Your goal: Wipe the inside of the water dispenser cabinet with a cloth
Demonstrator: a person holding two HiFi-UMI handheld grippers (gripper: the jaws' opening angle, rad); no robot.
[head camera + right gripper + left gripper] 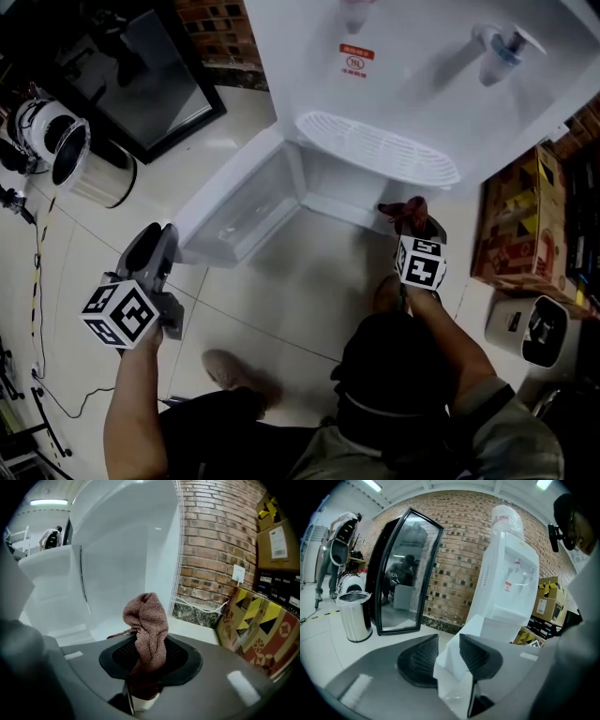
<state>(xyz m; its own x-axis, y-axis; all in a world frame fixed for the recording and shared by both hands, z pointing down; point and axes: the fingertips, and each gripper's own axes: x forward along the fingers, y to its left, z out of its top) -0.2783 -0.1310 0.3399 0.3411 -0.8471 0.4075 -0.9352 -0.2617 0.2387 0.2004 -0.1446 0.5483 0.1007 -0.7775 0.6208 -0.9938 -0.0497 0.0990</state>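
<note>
The white water dispenser (pixel 412 75) stands at the top of the head view, its lower cabinet (pixel 342 187) open. The cabinet door (pixel 239 211) swings out to the left. My left gripper (pixel 157 251) is shut on the door's free edge; in the left gripper view the white door panel (pixel 454 677) sits between the dark pads (pixel 421 660). My right gripper (pixel 413 223) hangs just in front of the cabinet opening at its right side, shut on a brown cloth (pixel 408 210). In the right gripper view the cloth (pixel 147 616) stands bunched up above the jaws, with the white cabinet wall (pixel 122 573) beyond it.
A steel bin (pixel 94 173) and a black-framed glass panel (pixel 150 75) stand to the left. Cardboard boxes (pixel 520 220) and a small white appliance (pixel 534 328) crowd the right. Cables trail along the floor's left edge (pixel 37 272). The person's shoe (pixel 234 370) rests on the tiles.
</note>
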